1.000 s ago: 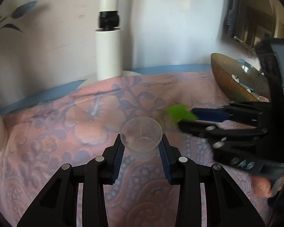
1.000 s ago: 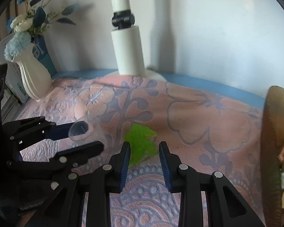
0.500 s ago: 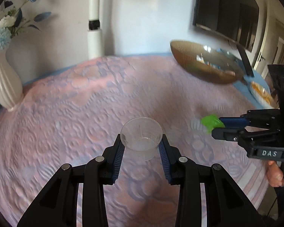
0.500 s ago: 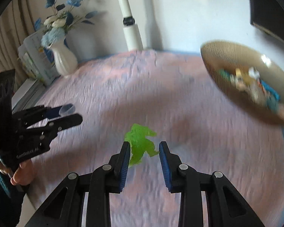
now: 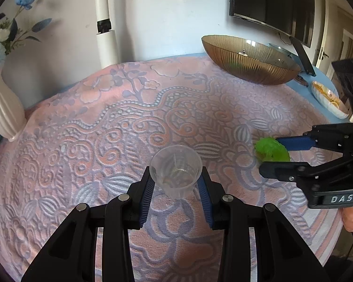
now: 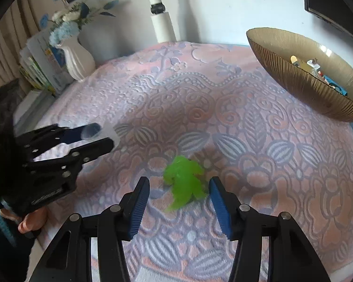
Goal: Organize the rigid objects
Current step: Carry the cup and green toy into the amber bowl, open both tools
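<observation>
My left gripper [image 5: 176,189] is shut on a clear plastic cup [image 5: 175,170] and holds it upright above the patterned cloth; it also shows in the right wrist view [image 6: 98,136] at the left. My right gripper [image 6: 179,198] is open, its fingers on either side of a green translucent toy figure [image 6: 185,183] that lies on the cloth. In the left wrist view the green toy [image 5: 271,149] sits between the right gripper's fingers [image 5: 294,142] at the right.
A large amber ribbed bowl [image 5: 249,62] holding small items stands at the back right, also in the right wrist view [image 6: 301,80]. A white vase [image 6: 76,57] with blue flowers stands at the back left. A white pole [image 5: 106,35] rises at the back. A small dish [image 5: 329,98] lies far right.
Both grippers have pulled back from the far wall toward the table's near side. My right gripper has opened and the green toy now lies on the cloth. The left still holds the cup.
</observation>
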Available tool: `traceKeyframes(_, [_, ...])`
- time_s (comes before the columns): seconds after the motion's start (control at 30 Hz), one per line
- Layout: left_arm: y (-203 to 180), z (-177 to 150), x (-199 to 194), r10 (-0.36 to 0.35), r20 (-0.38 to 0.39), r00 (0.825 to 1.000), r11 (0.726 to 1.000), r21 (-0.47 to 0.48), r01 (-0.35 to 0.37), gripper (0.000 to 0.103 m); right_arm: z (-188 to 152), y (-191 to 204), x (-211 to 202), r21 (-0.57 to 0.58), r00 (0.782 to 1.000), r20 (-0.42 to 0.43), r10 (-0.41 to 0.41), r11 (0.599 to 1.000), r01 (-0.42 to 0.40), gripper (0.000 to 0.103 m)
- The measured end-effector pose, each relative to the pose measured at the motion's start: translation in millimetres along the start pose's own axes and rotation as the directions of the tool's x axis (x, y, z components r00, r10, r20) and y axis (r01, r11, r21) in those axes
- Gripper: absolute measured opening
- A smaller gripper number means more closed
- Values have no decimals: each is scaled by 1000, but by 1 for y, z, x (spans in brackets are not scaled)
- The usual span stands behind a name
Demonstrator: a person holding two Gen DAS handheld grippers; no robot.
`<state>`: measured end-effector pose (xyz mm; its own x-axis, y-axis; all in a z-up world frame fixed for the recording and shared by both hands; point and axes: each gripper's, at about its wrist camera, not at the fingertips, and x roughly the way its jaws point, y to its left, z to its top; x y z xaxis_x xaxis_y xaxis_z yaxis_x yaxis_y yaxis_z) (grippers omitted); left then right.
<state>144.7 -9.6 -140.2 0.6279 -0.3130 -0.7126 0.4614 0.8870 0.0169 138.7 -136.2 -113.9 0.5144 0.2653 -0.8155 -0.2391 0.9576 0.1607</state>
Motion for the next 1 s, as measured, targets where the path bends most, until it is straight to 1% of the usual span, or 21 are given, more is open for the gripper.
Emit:
traceKeyframes(0.03, [0,0,0,4,1,1000,1000,3,-4,34,-1,2,0,-12,1000,6,-17,1000,17,48])
traceKeyframes(0.07, [-1,0,0,6,1,1000,1000,6,-6,34,-1,8,0,-33,999,13,-42,999,42,43])
traceKeyframes(0.1, [-1,0,0,8,1,1000,1000,7,-8,34,-1,12,-1,-53,996,28,-84,995,86,32])
traceKeyframes(0.17, [-1,0,0,13,2,1000,1000,11,-13,34,-2,20,-6,-80,983,77,-165,982,171,33])
traceKeyframes(0.2, [-1,0,0,15,2,1000,1000,12,-15,34,-3,21,-10,-82,982,96,-165,982,173,33])
traceKeyframes(0.27, [-3,0,0,25,0,1000,999,22,-25,34,-1,20,-22,-62,982,132,-137,987,146,33])
traceKeyframes(0.37, [-6,4,0,33,-2,999,999,32,-33,34,5,14,-42,-40,972,179,-149,987,158,33])
traceKeyframes(0.43, [-9,14,0,16,2,1000,999,39,-16,34,11,6,-57,-26,965,209,-157,986,166,33])
traceKeyframes(0.5, [-15,37,-6,-1,21,1000,998,58,-1,34,20,-2,-74,-9,956,242,-168,984,175,33])
traceKeyframes(0.57, [-24,70,-20,-6,85,996,996,84,-1,34,31,-15,-93,18,944,280,-172,985,174,33])
traceKeyframes(0.6, [-27,89,-28,-21,116,993,996,93,10,34,37,-23,-103,36,937,301,-176,984,173,33])
traceKeyframes(0.67, [-32,125,-41,-60,167,984,994,101,43,34,50,-41,-121,73,922,337,-188,982,174,33])
traceKeyframes(0.73, [-36,163,-48,-111,193,975,991,98,93,34,64,-65,-141,108,903,368,-224,974,198,33])
traceKeyframes(0.77, [-38,182,-48,-134,199,971,989,96,116,34,74,-76,-151,115,883,383,-271,963,245,33])
traceKeyframes(0.8, [-41,194,-47,-143,203,969,988,96,125,34,84,-86,-157,118,856,397,-331,943,310,33])
traceKeyframes(0.83, [-46,213,-44,-146,211,967,987,99,127,34,98,-102,-162,124,828,400,-393,918,375,33])
traceKeyframes(0.87, [-54,229,-38,-137,221,966,987,112,114,34,106,-115,-165,142,823,394,-410,911,387,33])
traceKeyframes(0.9, [-57,238,-33,-130,228,965,987,123,104,34,116,-133,-167,177,825,385,-414,910,375,33])
traceKeyframes(0.97, [-68,258,-14,-119,230,966,988,126,92,34,132,-172,-168,253,842,376,-387,917,309,33])
traceKeyframes(1.0, [-72,264,-2,-126,225,966,988,121,101,34,139,-191,-164,280,854,365,-372,918,280,33])
